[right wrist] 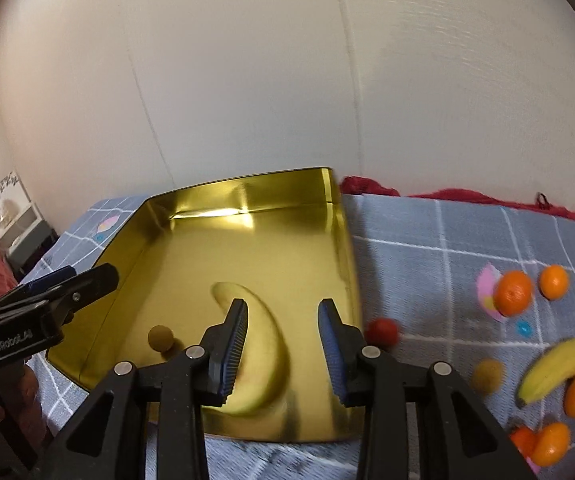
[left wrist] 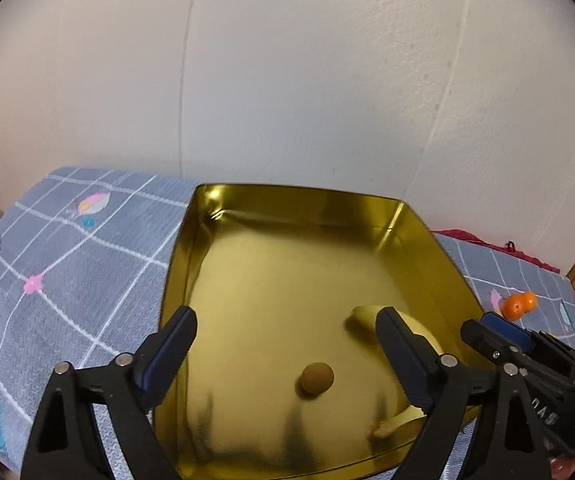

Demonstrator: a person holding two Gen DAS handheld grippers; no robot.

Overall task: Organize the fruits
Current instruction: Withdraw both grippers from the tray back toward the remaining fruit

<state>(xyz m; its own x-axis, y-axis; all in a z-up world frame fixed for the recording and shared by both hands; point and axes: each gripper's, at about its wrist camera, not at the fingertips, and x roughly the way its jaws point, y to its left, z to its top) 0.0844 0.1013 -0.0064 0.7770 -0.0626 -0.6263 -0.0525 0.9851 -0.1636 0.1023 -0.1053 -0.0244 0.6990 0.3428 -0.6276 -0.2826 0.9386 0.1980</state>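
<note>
A gold metal tray [left wrist: 275, 204] [right wrist: 247, 188] sits on the checked cloth. Inside it lie a yellow banana [right wrist: 261, 356] [left wrist: 415, 330] and a small brown round fruit [left wrist: 316, 377] [right wrist: 160, 337]. My left gripper [left wrist: 287, 340] is open above the tray's near part, the brown fruit just below its gap. My right gripper [right wrist: 283, 332] is open over the banana, holding nothing. To the right of the tray on the cloth lie several oranges [right wrist: 513, 293], a second banana [right wrist: 555, 368], a small red fruit [right wrist: 383, 331] and another brown fruit [right wrist: 487, 375].
The grey checked cloth [left wrist: 67, 272] covers the surface, which ends at a white wall behind. A red fabric [right wrist: 467, 196] lies along the back edge. The right gripper's body [left wrist: 527, 352] shows at the tray's right side; the left gripper's body [right wrist: 39, 308] at its left.
</note>
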